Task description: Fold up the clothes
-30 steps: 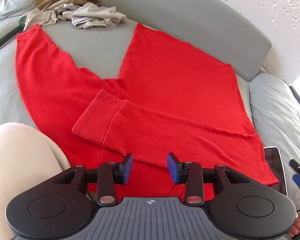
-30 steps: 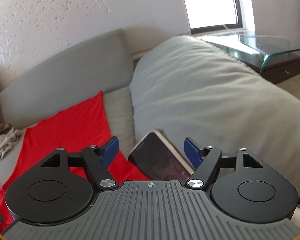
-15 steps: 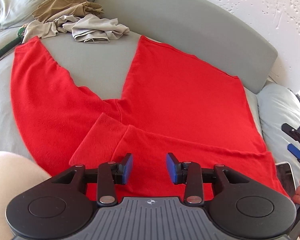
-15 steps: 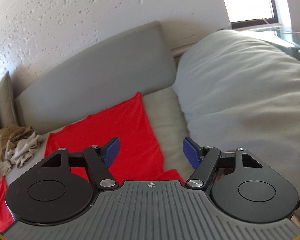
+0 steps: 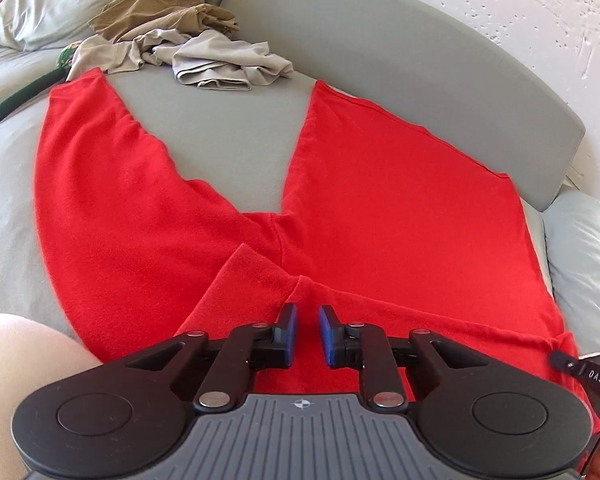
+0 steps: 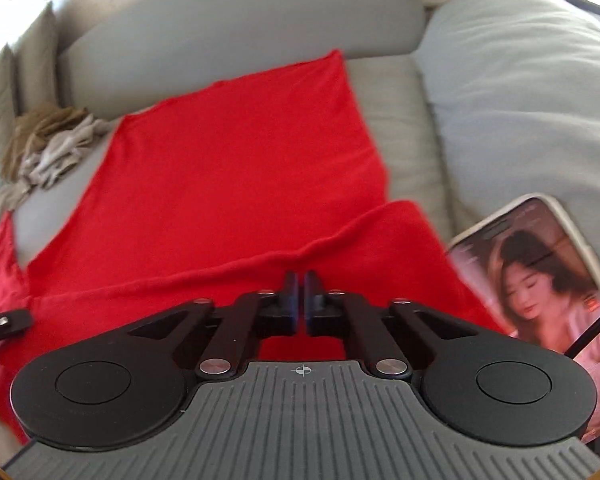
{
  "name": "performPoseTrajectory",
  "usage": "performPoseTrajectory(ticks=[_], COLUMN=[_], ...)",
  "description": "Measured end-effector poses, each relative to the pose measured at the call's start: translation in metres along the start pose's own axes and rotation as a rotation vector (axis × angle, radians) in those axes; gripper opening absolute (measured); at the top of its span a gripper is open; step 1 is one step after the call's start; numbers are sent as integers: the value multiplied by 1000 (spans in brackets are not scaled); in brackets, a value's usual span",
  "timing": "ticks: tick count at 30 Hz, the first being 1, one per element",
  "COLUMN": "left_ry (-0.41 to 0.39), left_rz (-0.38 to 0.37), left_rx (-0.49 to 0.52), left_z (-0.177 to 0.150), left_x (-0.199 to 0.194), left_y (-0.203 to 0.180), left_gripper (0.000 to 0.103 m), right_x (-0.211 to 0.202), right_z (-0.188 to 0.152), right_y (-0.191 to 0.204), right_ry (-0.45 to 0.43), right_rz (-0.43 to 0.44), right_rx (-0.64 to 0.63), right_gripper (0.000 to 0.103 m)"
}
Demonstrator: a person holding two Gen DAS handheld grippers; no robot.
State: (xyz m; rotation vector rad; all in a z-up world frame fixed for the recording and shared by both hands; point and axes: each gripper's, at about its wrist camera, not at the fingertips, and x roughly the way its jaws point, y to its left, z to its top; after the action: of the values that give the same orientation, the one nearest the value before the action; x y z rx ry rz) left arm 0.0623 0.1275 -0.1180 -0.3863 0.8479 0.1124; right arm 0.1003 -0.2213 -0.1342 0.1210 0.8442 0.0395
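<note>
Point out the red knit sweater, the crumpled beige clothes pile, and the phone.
Red knit sweater (image 5: 400, 208): left wrist view, body panel.
Crumpled beige clothes pile (image 5: 204, 56): left wrist view, grey top garment.
Phone (image 6: 540, 272): right wrist view, lit screen.

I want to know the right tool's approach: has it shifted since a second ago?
Yes. The right tool has swung left from the big cushion and over the red garment; its jaws have just been closing, now shut.

A sweater (image 5: 380, 200) lies spread across the sofa seat (image 5: 228, 140), one sleeve folded over its near edge. Crumpled clothes (image 5: 180, 52) sit at the seat's far left corner against the backrest (image 5: 380, 52). A phone (image 6: 540, 280) rests at the seat's right edge, beside a cushion (image 6: 520, 100).
</note>
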Motion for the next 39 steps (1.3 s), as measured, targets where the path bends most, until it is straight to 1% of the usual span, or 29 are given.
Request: performPoseTrajectory(ticks=[1, 2, 3, 4, 5, 7, 10, 11, 12, 13, 14, 15, 17, 18, 19, 21, 22, 23, 25, 26, 27, 28, 30, 31, 33, 34, 36, 37, 39], left_ry=[3, 5, 2, -6, -13, -16, -5, 8, 30, 52, 82, 104, 120, 118, 107, 41, 3, -35, -114, -153, -179, -190, -210, -220, -211, -189, -101, -81, -57], left_rz=[-6, -14, -21, -30, -50, -116, -220, -225, -207, -189, -140, -101, -98, -91, -80, -102, -127, -157, -161, -155, -143, -129, -109, -106, -127, -152, -233, -270, -303], left_rx=[-8, -1, 14, 29, 45, 87, 181, 217, 256, 294, 315, 300, 232, 199, 167, 65, 6, -56, -180, -241, -309, -391, -560, -626, -724, -759, -800, -818, -833], left_z=[0, -1, -3, -5, -9, -16, -29, -34, -37, -41, -44, -44, -40, -37, -34, -26, -21, -15, -1, 6, 12, 17, 24, 28, 37, 42, 49, 52, 60], left_x=[-6, -13, -20, -27, -33, -40, -39, -35, -29, -23, -16, -15, -22, -27, -33, -52, -62, -71, -83, -87, -89, -86, -77, -70, -53, -42, -15, -4, 10], left_y=[2, 2, 2, 1, -1, -7, -26, -32, -36, -41, -42, -38, -24, -16, -8, 14, 27, 41, 74, 90, 108, 128, 170, 188, 220, 234, 252, 258, 261], left_gripper=[17, 17, 17, 18, 19, 19, 20, 23, 30, 32, 30, 23, 23, 21, 18, 18, 23, 25, 42, 44, 45, 45, 45, 44, 43, 43, 43, 43, 46], right_x=[0, -2, -8, -15, -26, -44, -61, -64, -64, -62, -58, -56, -60, -64, -68, -75, -79, -84, -101, -110, -118, -124, -129, -130, -136, -140, -149, -152, -159], right_z=[3, 6, 9, 11, 10, 5, -10, -15, -23, -31, -37, -43, -51, -52, -51, -44, -40, -37, -30, -28, -25, -22, -12, -6, 6, 10, 20, 25, 34], right_y=[-4, -10, -17, -24, -25, -12, 18, 28, 38, 46, 52, 55, 53, 48, 40, 18, 10, 5, -1, -3, -4, -4, -2, -1, 4, 7, 12, 16, 25], right_ry=[-14, -20, -7, 0, -3, -12, 19, 33, 53, 72, 90, 101, 82, 79, 81, 109, 122, 126, 95, 74, 54, 41, 40, 42, 23, 10, -11, -18, -37], right_rz=[-95, -157, -156, -139, -101, -57, 87, 131, 168, 195, 195, 178, 112, 67, 31, 26, 37, 52, 122, 164, 206, 248, 320, 351, 399, 421, 467, 486, 501], right_rx=[-12, -4, 42, 84, 104, 60, -24, -55, -93, -132, -172, -207, -261, -260, -244, -153, -113, -78, -12, 25, 67, 111, 196, 232, 285, 305, 342, 350, 343], right_gripper=[0, 10, 10, 10, 10, 10, 10, 10, 10, 10, 10, 6, 6, 6, 6, 7, 11, 17, 34, 52, 61, 63, 72, 73, 73, 73, 74, 74, 74])
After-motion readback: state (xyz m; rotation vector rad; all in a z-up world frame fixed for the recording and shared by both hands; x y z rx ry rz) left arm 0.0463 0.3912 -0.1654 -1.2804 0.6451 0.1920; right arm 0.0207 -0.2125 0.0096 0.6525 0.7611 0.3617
